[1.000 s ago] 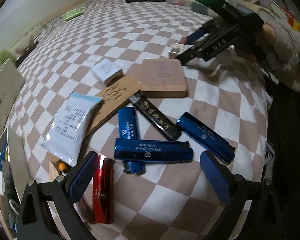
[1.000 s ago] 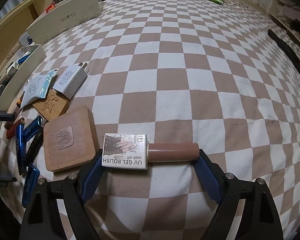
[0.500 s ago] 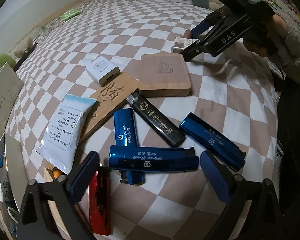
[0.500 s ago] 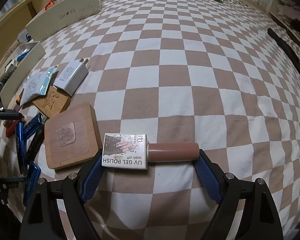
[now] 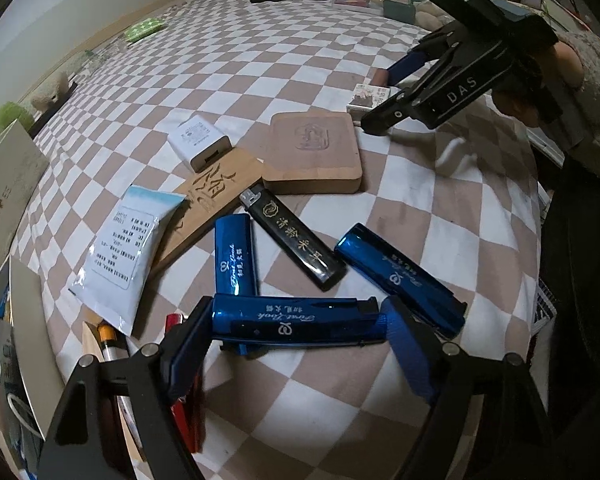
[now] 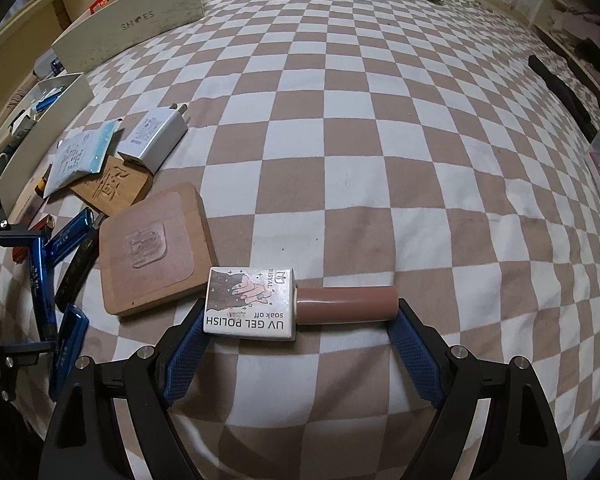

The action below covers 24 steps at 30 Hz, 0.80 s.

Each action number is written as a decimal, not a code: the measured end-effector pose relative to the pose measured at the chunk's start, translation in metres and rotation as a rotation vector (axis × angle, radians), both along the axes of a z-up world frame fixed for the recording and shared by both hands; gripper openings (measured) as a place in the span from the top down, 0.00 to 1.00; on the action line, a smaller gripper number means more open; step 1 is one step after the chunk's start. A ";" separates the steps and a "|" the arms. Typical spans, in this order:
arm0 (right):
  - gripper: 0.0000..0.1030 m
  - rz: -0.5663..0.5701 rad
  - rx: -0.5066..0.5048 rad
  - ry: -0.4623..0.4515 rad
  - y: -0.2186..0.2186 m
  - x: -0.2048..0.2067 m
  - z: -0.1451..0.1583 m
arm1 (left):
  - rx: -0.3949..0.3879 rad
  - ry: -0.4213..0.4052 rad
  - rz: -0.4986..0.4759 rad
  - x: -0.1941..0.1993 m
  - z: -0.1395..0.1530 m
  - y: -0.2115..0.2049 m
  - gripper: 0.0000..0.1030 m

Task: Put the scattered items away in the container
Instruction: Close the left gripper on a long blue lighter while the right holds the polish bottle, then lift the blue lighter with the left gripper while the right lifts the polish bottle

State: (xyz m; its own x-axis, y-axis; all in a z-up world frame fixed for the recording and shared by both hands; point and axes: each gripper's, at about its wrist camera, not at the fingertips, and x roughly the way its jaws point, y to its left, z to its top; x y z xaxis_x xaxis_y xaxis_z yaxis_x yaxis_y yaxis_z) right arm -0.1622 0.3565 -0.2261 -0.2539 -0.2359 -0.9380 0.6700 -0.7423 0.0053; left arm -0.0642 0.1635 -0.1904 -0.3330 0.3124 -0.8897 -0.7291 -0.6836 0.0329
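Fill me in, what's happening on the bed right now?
A person is tidying with two grippers. The left gripper is closing around a blue lighter lying crosswise between its fingers. The right gripper is shut end to end on a gel polish bottle. Both items rest on the checkered sheet; the box waits at the left.

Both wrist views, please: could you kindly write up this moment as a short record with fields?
surface: checkered bedspread
left tool: jaws closing, blue lighter lengthwise between them
right tool: shut end to end on the UV gel polish bottle
container: open white box at the bed's edge, with items inside
loose nearby: square wooden block, white charger, black lighter, white sachet
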 end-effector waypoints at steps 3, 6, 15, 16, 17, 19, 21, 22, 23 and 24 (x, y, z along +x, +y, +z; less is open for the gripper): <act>0.15 -0.005 -0.014 -0.014 0.004 0.001 0.000 | 0.045 -0.031 0.066 -0.002 0.001 -0.006 0.19; 0.15 -0.024 -0.025 -0.028 0.011 0.001 -0.002 | 0.066 -0.052 0.113 -0.004 0.003 -0.010 0.19; 0.15 -0.066 -0.057 -0.047 0.021 0.017 0.000 | 0.066 -0.046 0.217 -0.006 0.009 -0.020 0.19; 0.15 -0.070 -0.061 -0.049 0.010 0.027 0.000 | 0.067 -0.047 0.235 -0.006 0.010 -0.022 0.19; 0.15 -0.072 -0.064 -0.053 0.001 0.031 0.001 | 0.069 -0.047 0.252 -0.007 0.010 -0.023 0.19; 0.15 -0.071 -0.071 -0.059 -0.005 0.027 0.002 | 0.080 -0.052 0.278 -0.007 0.012 -0.026 0.19; 0.15 -0.062 -0.077 -0.062 -0.007 0.030 0.003 | 0.091 -0.060 0.306 -0.008 0.012 -0.029 0.19; 0.15 -0.057 -0.080 -0.064 -0.012 0.034 0.002 | 0.094 -0.064 0.316 -0.008 0.012 -0.030 0.19; 0.15 -0.054 -0.080 -0.067 -0.015 0.037 0.002 | 0.099 -0.069 0.330 -0.008 0.013 -0.032 0.19; 0.15 -0.054 -0.082 -0.073 -0.012 0.040 0.003 | 0.102 -0.072 0.343 -0.008 0.013 -0.033 0.19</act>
